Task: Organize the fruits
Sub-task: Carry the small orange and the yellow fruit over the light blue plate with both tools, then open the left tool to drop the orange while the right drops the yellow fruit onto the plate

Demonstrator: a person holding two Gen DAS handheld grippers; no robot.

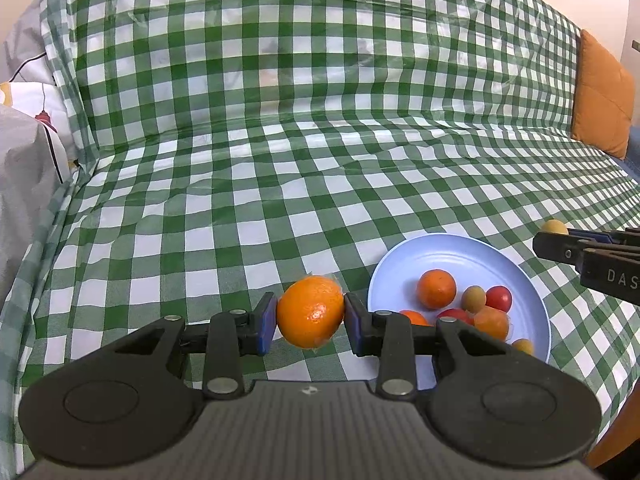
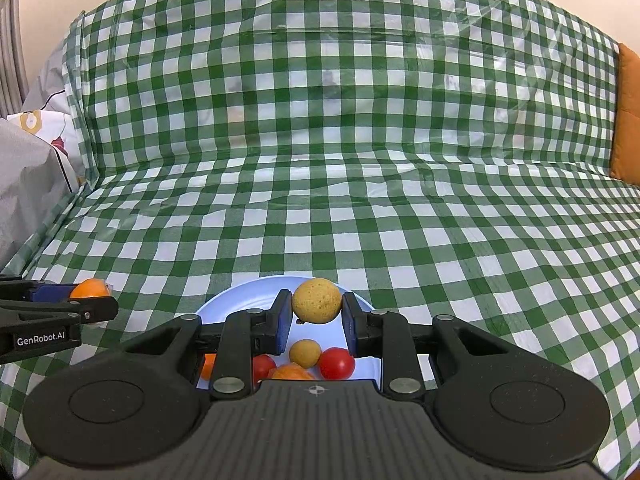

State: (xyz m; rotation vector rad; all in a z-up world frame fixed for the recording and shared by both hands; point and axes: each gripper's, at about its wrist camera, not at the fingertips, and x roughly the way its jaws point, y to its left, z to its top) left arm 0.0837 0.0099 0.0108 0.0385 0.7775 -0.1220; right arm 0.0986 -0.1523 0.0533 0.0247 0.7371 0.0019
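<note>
My left gripper (image 1: 310, 312) is shut on an orange (image 1: 310, 311), held above the checked cloth just left of the light blue plate (image 1: 400, 264). The plate holds several small fruits: a tangerine (image 1: 436, 289), a red tomato (image 1: 499, 298) and a yellow-brown longan (image 1: 473, 298). My right gripper (image 2: 316, 312) is shut on a yellow-brown round fruit (image 2: 317, 300), held over the plate (image 2: 224, 304). Below it lie a longan (image 2: 305, 353) and a red tomato (image 2: 336, 363). The left gripper with its orange (image 2: 89, 289) shows at the left edge of the right wrist view.
A green and white checked plastic cloth (image 1: 280, 160) covers the sofa seat and backrest. An orange cushion (image 1: 600, 96) leans at the far right. Grey and white bedding (image 1: 24, 152) lies at the left edge.
</note>
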